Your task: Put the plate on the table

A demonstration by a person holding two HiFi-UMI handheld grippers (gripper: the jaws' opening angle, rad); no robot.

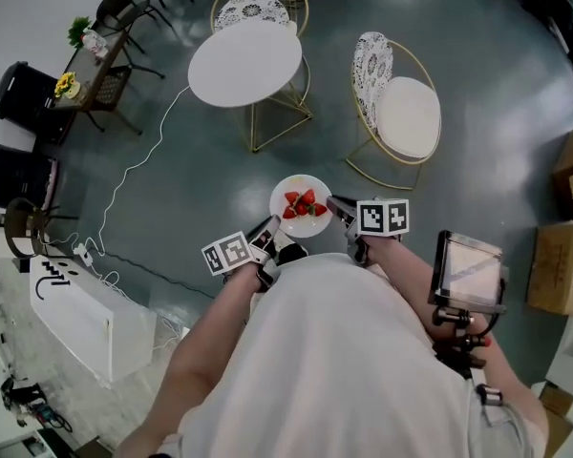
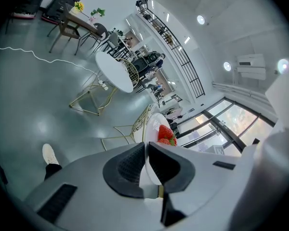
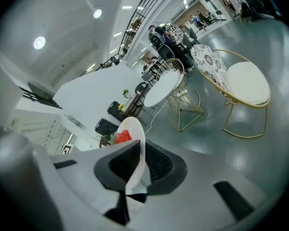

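A round white table is shown on a dark, glossy floor, with a gold-framed chair near it and nothing visible on its top. It stands well apart from the person, who is seen from above. The plate is not yet on the table. It is carried in the air over the floor, just in front of the person's body and between the two grippers. The left gripper is clamped on the plate's near-left rim and the right gripper on its near-right rim. In each gripper view the thin white edge is pinched between ribbed dark pads that are drawn close together. Both forearms are bent and brought in ahead of the torso, with the grippers angled forward and inward toward each other. The plate is judged to be stiff, glazed and fairly light, so it is likely slippery at the rim and breakable if dropped. The rim is the only part thin enough to be gripped, and the two rim holds are judged sound, provided both are moved together and the plate is kept level. A small heap of strawberries is carried at the plate's middle. The berries lie loose and are likely to roll or slide if the plate is tipped.
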